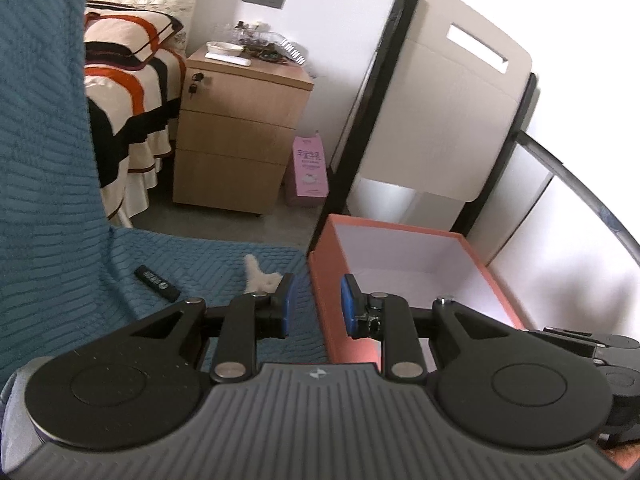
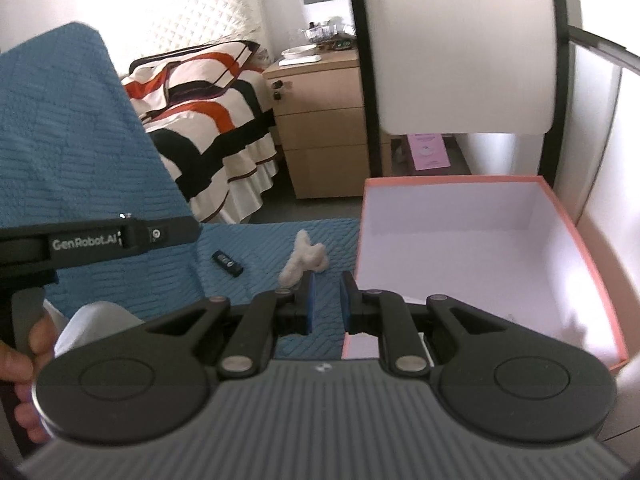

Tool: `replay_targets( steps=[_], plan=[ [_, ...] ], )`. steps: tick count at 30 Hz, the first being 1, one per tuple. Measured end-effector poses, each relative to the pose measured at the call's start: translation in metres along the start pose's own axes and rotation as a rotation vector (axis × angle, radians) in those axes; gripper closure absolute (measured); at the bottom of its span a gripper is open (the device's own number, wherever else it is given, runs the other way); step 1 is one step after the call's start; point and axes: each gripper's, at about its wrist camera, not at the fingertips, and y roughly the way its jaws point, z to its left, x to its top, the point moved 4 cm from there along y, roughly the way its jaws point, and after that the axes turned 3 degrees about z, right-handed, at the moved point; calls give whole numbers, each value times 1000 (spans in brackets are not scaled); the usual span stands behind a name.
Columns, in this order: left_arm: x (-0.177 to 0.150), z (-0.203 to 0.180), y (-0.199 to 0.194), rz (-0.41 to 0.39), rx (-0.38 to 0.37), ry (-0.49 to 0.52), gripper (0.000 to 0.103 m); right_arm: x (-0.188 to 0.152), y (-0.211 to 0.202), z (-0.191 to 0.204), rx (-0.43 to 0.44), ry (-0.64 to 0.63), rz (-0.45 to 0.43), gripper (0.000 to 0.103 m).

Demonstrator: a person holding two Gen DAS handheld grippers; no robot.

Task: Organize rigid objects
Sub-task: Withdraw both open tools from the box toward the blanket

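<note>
Over the blue cover [image 2: 100, 152] I've got both grippers, left [image 1: 316, 304] and right [image 2: 325, 300], clenched on nothing, while the black stick [image 2: 228, 263] lies flat near the open box [image 2: 560, 200], handy for dropping in.

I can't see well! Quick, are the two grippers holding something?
Left gripper: closed, holding nothing.
Right gripper: closed, holding nothing.
</note>
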Motion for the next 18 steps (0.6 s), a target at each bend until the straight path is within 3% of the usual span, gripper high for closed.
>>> replay_targets(
  steps=[18],
  plan=[
    [-48,74,12,42,-3,-13,75,-55,42,41,-19,38,58,87]
  ],
)
